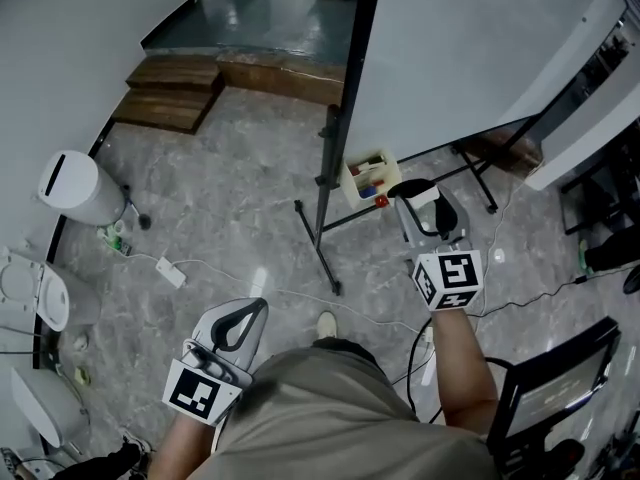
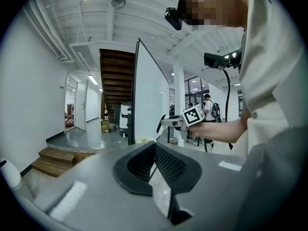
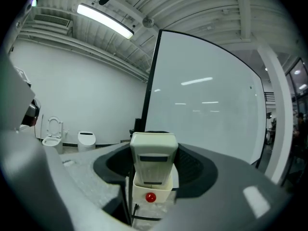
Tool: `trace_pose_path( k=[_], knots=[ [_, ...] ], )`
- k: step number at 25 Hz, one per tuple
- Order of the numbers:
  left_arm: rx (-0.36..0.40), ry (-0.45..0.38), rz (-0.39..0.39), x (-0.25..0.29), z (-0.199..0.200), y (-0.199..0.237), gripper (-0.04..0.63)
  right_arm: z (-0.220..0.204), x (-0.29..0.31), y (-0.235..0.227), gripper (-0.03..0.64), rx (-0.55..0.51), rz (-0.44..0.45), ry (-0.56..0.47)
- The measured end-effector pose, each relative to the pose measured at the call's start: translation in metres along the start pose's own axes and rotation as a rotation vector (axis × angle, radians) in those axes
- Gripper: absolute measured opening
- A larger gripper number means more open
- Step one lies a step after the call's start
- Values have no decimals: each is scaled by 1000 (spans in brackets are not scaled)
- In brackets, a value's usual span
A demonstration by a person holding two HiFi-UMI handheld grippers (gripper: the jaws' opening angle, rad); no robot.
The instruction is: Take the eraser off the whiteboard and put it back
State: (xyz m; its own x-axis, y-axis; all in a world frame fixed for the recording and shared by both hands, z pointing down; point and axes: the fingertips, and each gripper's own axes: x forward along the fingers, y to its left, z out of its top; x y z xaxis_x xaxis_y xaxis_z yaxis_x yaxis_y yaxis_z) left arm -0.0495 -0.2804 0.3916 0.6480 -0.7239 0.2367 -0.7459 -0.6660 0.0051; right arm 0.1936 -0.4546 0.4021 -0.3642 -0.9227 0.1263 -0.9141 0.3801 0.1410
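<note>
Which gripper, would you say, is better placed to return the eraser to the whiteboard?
Right. The right gripper holds the eraser and faces the whiteboard; the left gripper is empty, jaws together, farther from the board.

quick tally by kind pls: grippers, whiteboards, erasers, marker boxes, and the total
Handheld grey two-jaw grippers: 2, the left gripper and the right gripper
Large white whiteboard on a black stand: 1
White rectangular plastic eraser, gripped in the right gripper: 1
Cream plastic box holding markers: 1
Total: 5
</note>
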Motion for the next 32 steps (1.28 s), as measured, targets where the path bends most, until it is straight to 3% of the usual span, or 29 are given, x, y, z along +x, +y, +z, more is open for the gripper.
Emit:
trace_pose_path(
  k=[15, 32],
  knots=[
    [-4, 73, 71, 57, 3, 26, 8, -80, 89, -22, 259, 21, 62, 100],
    [-2, 116, 64, 89, -2, 32, 8, -132, 108, -20, 259, 59, 87, 162]
  ],
)
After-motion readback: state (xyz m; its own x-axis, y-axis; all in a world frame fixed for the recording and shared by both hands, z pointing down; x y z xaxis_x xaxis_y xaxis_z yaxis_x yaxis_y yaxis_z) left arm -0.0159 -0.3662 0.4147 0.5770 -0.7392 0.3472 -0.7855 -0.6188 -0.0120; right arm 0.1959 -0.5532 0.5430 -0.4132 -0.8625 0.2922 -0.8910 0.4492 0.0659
